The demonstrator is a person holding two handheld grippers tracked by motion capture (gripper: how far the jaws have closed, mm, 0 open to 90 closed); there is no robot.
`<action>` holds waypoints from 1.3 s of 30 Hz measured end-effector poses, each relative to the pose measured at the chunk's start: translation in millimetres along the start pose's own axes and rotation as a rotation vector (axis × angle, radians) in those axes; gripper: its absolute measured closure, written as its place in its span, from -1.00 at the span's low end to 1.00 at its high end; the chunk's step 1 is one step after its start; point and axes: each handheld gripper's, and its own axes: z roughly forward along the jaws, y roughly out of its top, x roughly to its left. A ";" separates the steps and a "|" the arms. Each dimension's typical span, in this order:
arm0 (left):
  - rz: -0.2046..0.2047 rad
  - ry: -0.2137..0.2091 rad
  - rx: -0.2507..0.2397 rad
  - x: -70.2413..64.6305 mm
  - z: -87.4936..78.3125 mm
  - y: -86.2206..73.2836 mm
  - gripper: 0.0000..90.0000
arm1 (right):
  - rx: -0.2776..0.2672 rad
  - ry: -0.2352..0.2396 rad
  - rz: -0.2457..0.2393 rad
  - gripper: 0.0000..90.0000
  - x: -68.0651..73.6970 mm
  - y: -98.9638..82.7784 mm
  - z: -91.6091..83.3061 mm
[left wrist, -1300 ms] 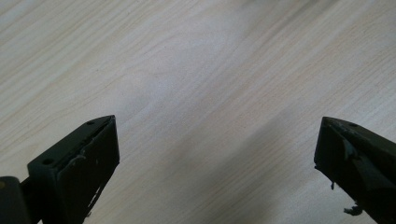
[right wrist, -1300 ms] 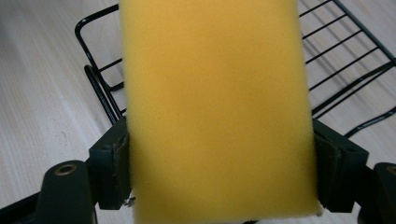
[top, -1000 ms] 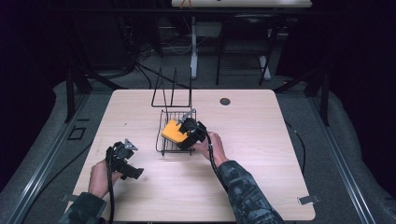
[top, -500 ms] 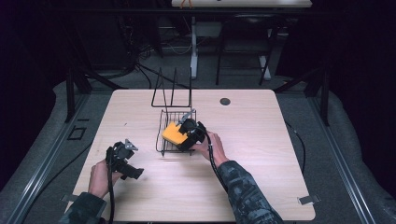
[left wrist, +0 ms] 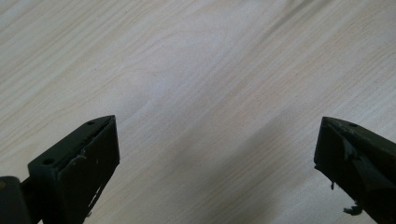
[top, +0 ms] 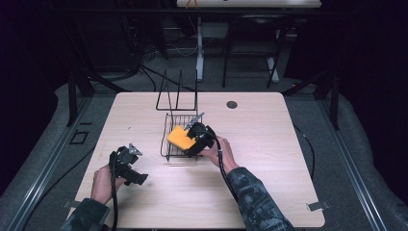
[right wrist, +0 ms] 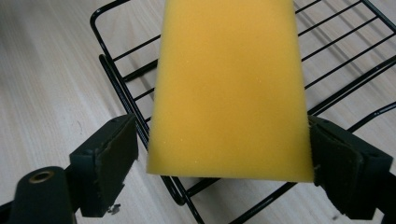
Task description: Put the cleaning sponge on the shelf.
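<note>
Nothing moved: yellow sponge [right wrist: 229, 88] between right tongs [right wrist: 224, 154], over rack [right wrist: 341, 70].

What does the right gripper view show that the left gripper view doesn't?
Right gripper view: a yellow sponge between its jaws, over a black wire rack. There is a gap at the left jaw; contact at the right jaw can't be confirmed. Left gripper view: its jaws wide apart with nothing between them. Both share: the light wood table and a pair of black jaws rising from the bottom.
</note>
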 end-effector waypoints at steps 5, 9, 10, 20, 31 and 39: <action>0.002 0.000 0.004 -0.5 0.4 0.3 -0.99 | -0.013 -0.009 0.008 -0.52 -1.7 -1.6 -3.7; 0.003 0.000 0.005 -0.6 0.2 0.3 -0.99 | -0.021 -0.005 0.008 -0.50 -3.4 -1.9 -2.9; 0.003 0.000 0.004 -0.7 0.1 0.3 -0.99 | -0.021 -0.010 0.004 -0.50 -3.3 -1.6 -2.1; 0.007 -0.002 0.001 -0.5 0.0 0.1 -0.99 | -0.038 0.017 0.012 -0.56 -4.4 -1.7 -0.7; 0.009 -0.005 0.002 -0.8 0.2 0.5 -0.99 | -0.059 0.026 0.033 -0.83 -0.1 -1.3 -17.4; 0.010 -0.005 -0.001 -1.1 0.1 0.5 -0.99 | -0.059 0.010 0.031 -0.89 3.5 -5.7 -36.6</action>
